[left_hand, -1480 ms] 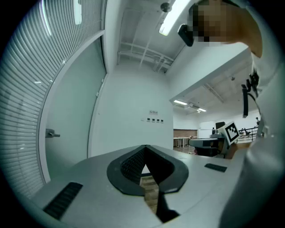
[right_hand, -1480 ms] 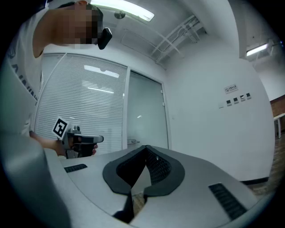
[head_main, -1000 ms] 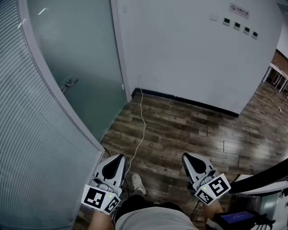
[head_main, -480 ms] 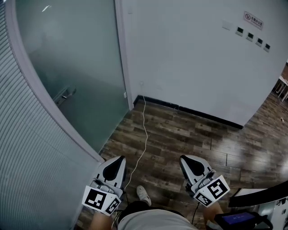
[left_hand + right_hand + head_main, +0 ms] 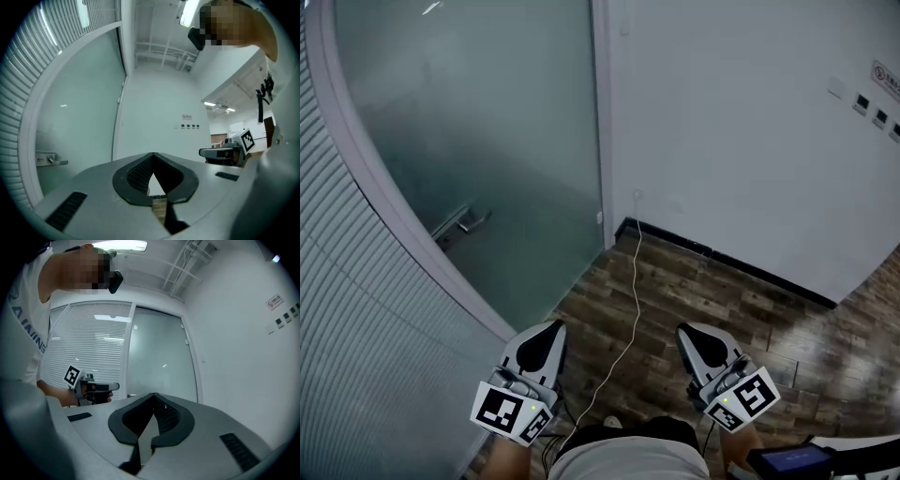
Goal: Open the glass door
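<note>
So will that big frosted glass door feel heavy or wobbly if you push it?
Probably heavy and stiff: the glass door is one tall frosted pane, so it should swing whole, not wobble. Its smooth face looks slippery; the metal handle likely gives better grip. Being glass, it may crack if banged.

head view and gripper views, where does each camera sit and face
Head view: on the person's head, steeply down at frosted glass door and wood floor; shows left hand-held gripper, right hand-held gripper.
Left gripper view: rides the left one, faces the white wall along its shut jaws.
Right gripper view: rides the right one, faces the door; the person's shirt shows.
Shared: each gripper view catches the other hand-held gripper; all three show the door.
</note>
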A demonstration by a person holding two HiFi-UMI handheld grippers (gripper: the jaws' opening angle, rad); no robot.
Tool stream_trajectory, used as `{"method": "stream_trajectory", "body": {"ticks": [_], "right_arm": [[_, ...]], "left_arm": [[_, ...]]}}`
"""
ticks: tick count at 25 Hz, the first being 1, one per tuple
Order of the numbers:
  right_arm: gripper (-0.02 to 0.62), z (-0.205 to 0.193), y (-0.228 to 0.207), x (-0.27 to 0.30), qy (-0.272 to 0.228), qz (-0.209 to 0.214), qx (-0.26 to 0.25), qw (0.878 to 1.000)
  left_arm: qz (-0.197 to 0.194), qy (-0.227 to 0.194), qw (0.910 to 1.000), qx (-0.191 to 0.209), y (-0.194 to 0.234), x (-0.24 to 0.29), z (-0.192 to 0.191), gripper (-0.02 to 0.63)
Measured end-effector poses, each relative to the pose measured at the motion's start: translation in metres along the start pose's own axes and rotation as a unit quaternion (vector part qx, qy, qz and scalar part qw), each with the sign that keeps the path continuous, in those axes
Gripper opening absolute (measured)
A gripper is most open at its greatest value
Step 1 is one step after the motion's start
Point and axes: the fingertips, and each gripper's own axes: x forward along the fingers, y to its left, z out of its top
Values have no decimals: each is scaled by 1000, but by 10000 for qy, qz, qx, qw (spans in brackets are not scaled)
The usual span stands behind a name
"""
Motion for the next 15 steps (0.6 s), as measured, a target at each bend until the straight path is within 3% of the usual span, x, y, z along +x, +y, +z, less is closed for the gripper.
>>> {"method": "stream_trajectory", "body": {"ticks": [8,15], "right_arm": [[0,-12,-5,108,119,935,94,9955],[0,-37,-10,223,25,1898,137,9817]], "left_arm": [[844,-7,9964,-49,79,6,-3,-2],[1868,-116,9823,-72,159,3,-27,-2]]}}
